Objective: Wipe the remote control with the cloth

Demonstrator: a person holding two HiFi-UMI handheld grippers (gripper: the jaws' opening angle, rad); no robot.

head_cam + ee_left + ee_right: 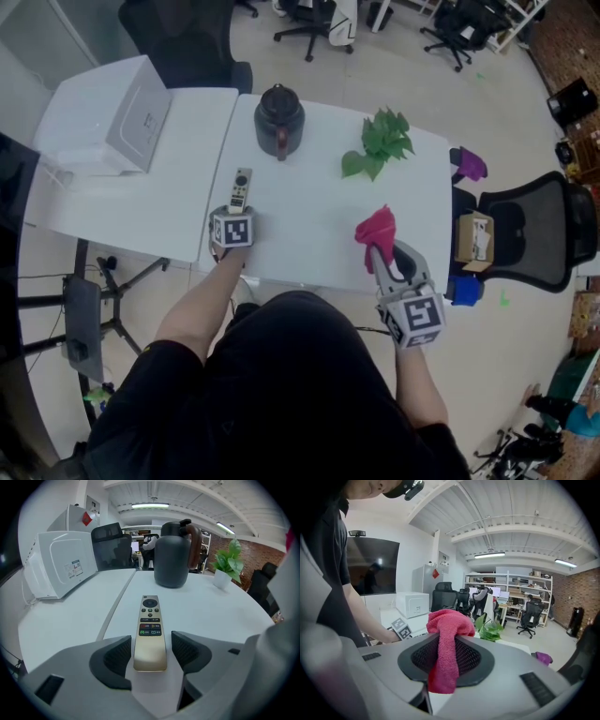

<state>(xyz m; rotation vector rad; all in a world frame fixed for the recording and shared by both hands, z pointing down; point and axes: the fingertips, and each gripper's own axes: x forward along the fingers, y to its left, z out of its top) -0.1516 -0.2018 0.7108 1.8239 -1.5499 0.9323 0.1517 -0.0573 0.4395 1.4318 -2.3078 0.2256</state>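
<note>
A slim gold remote control lies flat on the white table, buttons up. In the left gripper view its near end sits between the two dark pads of my left gripper, with a narrow gap on each side, so the jaws stand open around it. In the head view the left gripper is at the remote's near end. My right gripper hovers over the table's front right, shut on a red cloth. The cloth bunches above the pads and hangs down between them.
A black kettle stands just beyond the remote, a green plant to its right. A white appliance sits on the adjoining table at left. An office chair and a cardboard box stand off the right edge.
</note>
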